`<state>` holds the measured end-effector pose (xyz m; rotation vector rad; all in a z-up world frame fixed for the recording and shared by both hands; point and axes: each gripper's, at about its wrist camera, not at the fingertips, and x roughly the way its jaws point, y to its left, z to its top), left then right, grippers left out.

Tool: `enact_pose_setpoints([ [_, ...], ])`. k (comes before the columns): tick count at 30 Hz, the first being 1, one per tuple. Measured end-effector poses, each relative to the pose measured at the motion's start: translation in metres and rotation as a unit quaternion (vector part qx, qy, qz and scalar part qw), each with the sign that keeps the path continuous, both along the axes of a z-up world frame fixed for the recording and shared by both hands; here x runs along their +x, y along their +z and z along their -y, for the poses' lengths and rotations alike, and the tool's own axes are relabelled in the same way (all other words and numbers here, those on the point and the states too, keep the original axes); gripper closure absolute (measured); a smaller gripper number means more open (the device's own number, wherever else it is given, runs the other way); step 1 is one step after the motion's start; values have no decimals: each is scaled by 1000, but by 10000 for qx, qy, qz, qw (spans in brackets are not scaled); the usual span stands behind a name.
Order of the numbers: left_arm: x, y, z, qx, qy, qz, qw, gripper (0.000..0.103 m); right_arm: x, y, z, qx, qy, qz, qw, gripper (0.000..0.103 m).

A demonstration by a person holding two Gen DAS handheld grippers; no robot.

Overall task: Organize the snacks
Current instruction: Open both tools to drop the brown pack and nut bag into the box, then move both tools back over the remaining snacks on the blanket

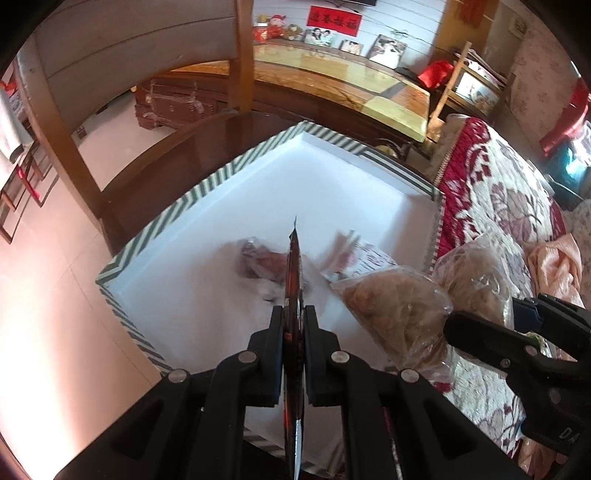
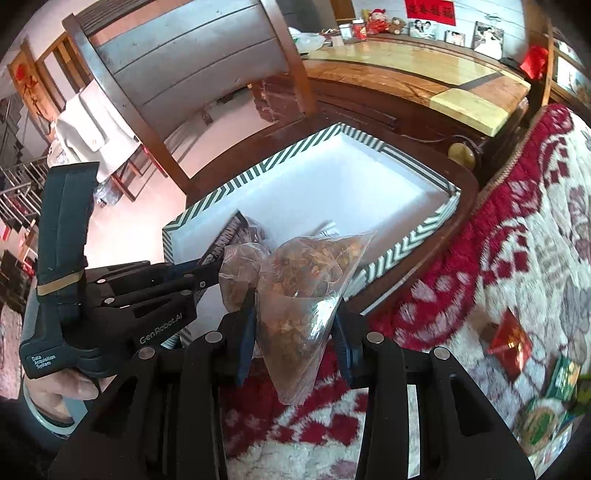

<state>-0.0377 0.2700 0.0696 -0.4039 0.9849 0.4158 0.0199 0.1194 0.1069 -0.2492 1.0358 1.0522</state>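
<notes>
Snack packet (image 1: 294, 280) clamped in left gripper (image 1: 294, 314) above box (image 1: 177, 206).

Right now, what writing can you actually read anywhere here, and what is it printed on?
"GenRobot.AI": left claw, on its body.
"Data Acquisition System": the same claw's handle.
Red banner: Chinese characters, blurred.
Dark snack packet: print unreadable.
Green packets: unreadable.

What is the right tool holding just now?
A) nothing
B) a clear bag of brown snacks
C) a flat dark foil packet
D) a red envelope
B: the right tool is shut on the clear bag of brown snacks, held near the striped box.
</notes>
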Motion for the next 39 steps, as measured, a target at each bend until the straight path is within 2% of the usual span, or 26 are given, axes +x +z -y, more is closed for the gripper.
enact_pose_setpoints([
  [12,9,-15,-22,-29,239,-205,9995,92,14,-35,-57,-392,320,-265,9984,67],
  [15,10,-18,-26,-51,329,-251,9991,92,20,-43,-60,-425,228,-283,9984,65],
  [16,10,-19,-27,-52,366,-285,9989,91,21,-44,-59,-401,163,-311,9986,61],
  [17,11,-20,-28,-56,398,-327,9987,89,23,-45,-57,-381,73,-340,9987,52],
  [19,11,-21,-29,-56,465,-385,9982,80,26,-42,-54,-314,-49,-310,9990,47],
  [21,10,-20,-29,24,542,-397,9977,63,27,-35,-48,-226,-152,-199,9994,47],
  [22,9,-19,-28,79,580,-395,9975,60,27,-32,-45,-193,-205,-142,9995,47],
  [24,6,-14,-27,173,634,-327,9973,46,26,-22,-35,-91,-267,-51,9996,47],
  [27,-2,-2,-20,309,699,-87,9970,33,21,-11,-14,46,-420,23,9991,47],
  [32,-6,22,14,739,408,247,9961,23,11,-5,31,68,-778,149,9968,47],
  [39,1,44,80,818,-334,679,9938,18,-1,-2,113,101,-1498,216,9884,47],
])
